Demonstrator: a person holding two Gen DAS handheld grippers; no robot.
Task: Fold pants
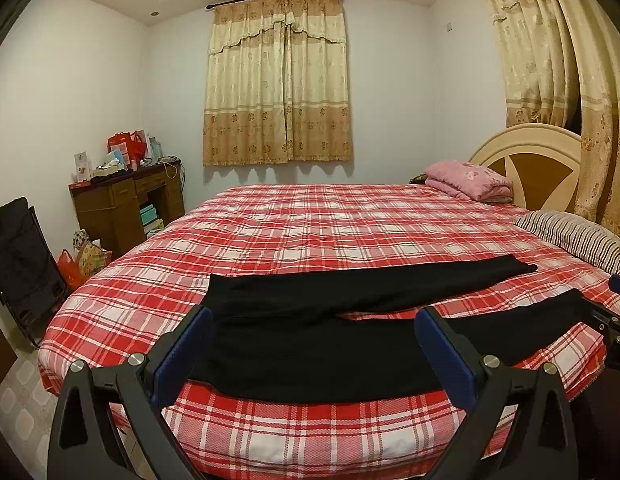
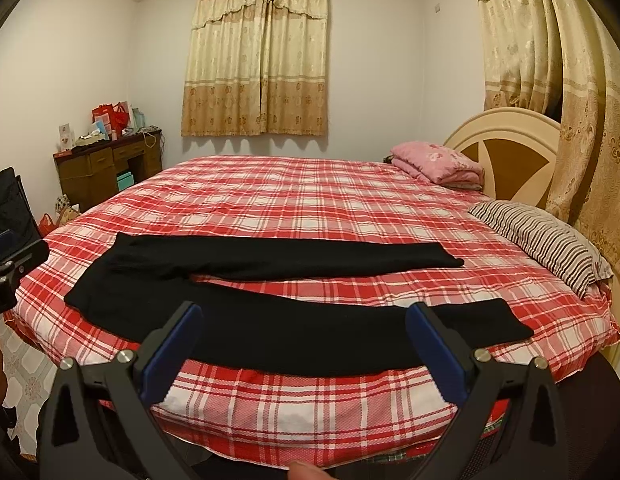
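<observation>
Black pants (image 1: 310, 344) (image 2: 278, 320) lie flat near the front edge of the bed (image 1: 329, 224) (image 2: 310, 200), waist to the left, both legs spread apart and pointing right. My left gripper (image 1: 314, 322) hovers open in front of the waist and near leg, holding nothing. Over the near leg my right gripper (image 2: 304, 318) is also open and holds nothing. In the left wrist view the right gripper (image 1: 611, 332) shows at the right edge by the leg's cuff; in the right wrist view the left gripper (image 2: 10, 256) shows at the left edge.
The bed has a red plaid cover. A striped pillow (image 1: 573, 240) (image 2: 545, 244) and a folded pink blanket (image 1: 469, 180) (image 2: 441, 164) lie by the headboard on the right. A cluttered wooden desk (image 1: 122, 204) and a black chair (image 1: 22, 264) stand at left.
</observation>
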